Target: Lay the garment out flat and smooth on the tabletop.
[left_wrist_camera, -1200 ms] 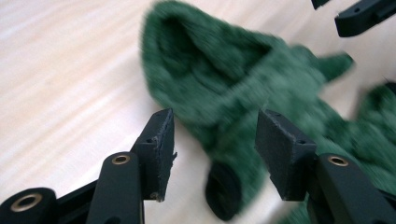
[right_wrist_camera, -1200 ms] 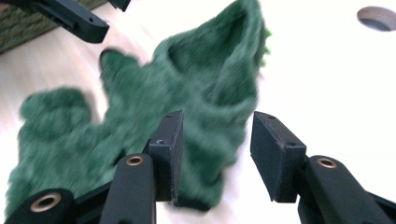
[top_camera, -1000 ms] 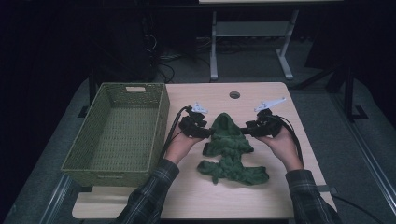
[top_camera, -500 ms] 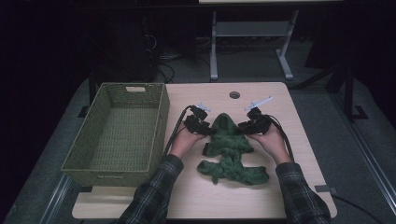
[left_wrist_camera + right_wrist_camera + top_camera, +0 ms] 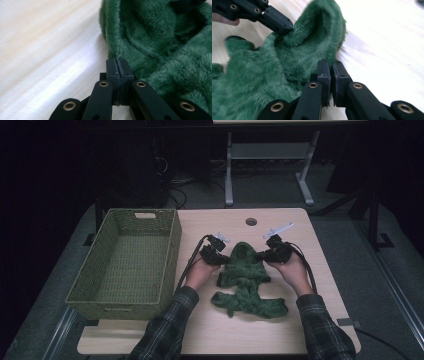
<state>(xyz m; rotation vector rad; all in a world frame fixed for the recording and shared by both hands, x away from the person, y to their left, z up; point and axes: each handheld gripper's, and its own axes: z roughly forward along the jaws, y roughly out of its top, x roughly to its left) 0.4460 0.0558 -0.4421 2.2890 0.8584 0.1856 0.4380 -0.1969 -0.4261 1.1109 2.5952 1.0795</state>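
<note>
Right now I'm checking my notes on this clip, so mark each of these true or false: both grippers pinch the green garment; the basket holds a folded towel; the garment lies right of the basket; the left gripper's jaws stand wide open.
1. Both grippers pinch the green fleece garment. True: left gripper and right gripper each clamp an edge.
2. The wicker basket holds a folded towel. False: nothing lies in it.
3. The garment lies right of the basket. True.
4. The left gripper's jaws stand wide open. False: shut on fleece.

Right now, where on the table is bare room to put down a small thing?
Free: the far right corner of the table, beyond the right gripper; the near edge, below the green fleece garment; the wicker basket holds nothing. Crowded: the middle, where both grippers pinch the garment, the left gripper beside the basket.
</note>
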